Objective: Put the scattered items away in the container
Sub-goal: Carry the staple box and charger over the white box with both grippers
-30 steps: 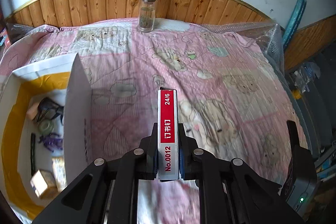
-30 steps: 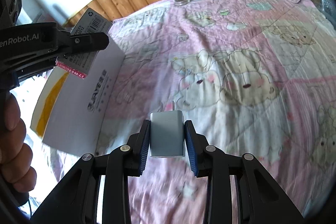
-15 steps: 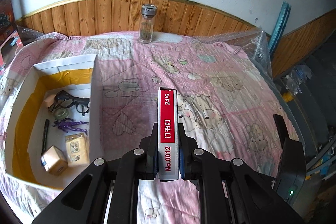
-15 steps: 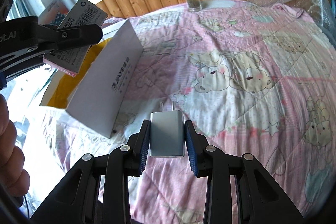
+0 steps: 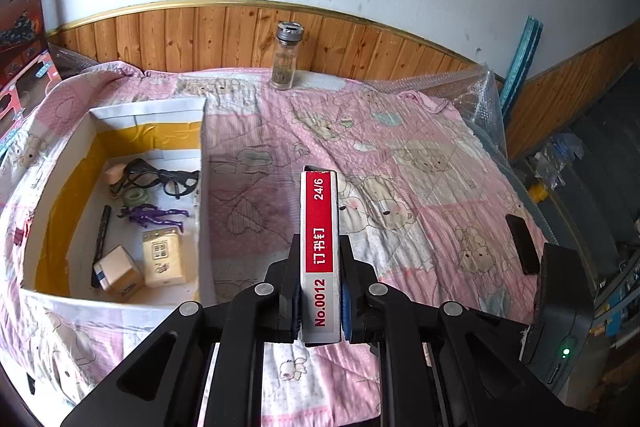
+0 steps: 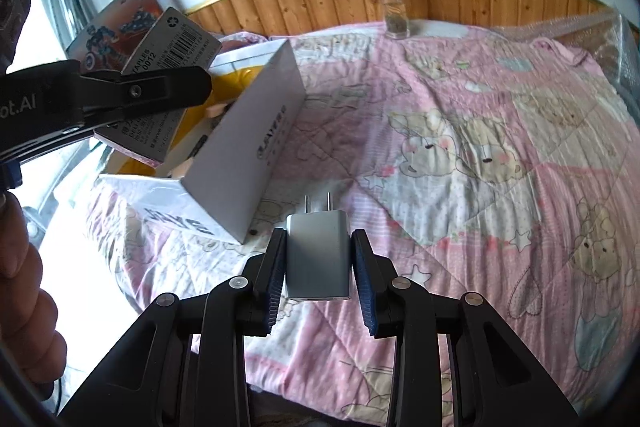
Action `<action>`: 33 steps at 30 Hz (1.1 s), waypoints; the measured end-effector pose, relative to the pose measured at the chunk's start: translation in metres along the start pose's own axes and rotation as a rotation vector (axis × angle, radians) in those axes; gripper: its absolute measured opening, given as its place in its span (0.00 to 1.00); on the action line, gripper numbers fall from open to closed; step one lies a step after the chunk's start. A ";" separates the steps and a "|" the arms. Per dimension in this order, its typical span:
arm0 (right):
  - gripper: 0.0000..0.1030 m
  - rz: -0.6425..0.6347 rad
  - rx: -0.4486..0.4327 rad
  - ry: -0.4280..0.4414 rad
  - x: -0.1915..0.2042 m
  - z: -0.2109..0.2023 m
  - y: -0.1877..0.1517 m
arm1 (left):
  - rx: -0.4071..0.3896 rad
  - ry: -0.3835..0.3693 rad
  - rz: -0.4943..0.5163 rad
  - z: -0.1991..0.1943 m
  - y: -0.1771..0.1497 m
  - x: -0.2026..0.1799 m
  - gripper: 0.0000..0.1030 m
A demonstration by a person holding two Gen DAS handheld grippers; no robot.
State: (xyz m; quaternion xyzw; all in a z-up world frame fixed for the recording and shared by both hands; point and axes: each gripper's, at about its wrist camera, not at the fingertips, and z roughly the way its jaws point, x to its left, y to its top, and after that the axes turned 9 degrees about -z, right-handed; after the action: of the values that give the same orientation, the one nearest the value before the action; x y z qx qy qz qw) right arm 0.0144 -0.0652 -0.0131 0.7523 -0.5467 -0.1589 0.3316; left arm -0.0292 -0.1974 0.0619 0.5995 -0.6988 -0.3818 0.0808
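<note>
My left tongs (image 5: 320, 301) are clamped on a staple box (image 5: 320, 251), held on edge and pointing forward. The container (image 5: 202, 195), a white open-topped box, lies to their left and below; inside it I can see glasses (image 5: 160, 177), a roll of tape (image 5: 135, 197), a purple figure (image 5: 150, 215), a pen (image 5: 100, 241) and two small cartons (image 5: 138, 263). My right tongs (image 6: 318, 261) grip a grey plug adapter (image 6: 318, 255), prongs forward, above the pink quilt on the bed (image 6: 460, 155), with the container's near corner just ahead and to their left.

I judge the main risk to be a collision: both tongs head for the same opening, and the right view shows the left tongs already hanging over it. Releasing the staple box from this height could land it on the glasses, or it could clip the tall wall and fall outside.

Only the left view shows the container's contents; only the right shows the staple box's barcode side, the container's outer wall, and a hand (image 6: 24, 267) at far left. A glass jar (image 5: 286, 57) stands far ahead in both.
</note>
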 end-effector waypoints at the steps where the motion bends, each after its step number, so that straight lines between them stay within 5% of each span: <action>1: 0.33 -0.009 -0.004 0.001 0.003 -0.001 0.002 | -0.006 0.001 -0.004 -0.003 0.000 0.002 0.15; 33: 0.33 -0.333 -0.046 0.021 0.124 -0.010 0.065 | -0.157 0.054 -0.218 -0.069 -0.001 0.122 0.15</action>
State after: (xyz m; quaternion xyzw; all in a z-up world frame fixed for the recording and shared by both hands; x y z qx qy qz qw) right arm 0.0180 -0.1888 0.0533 0.8263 -0.4071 -0.2166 0.3235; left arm -0.0217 -0.3371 0.0679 0.6739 -0.5951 -0.4254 0.1040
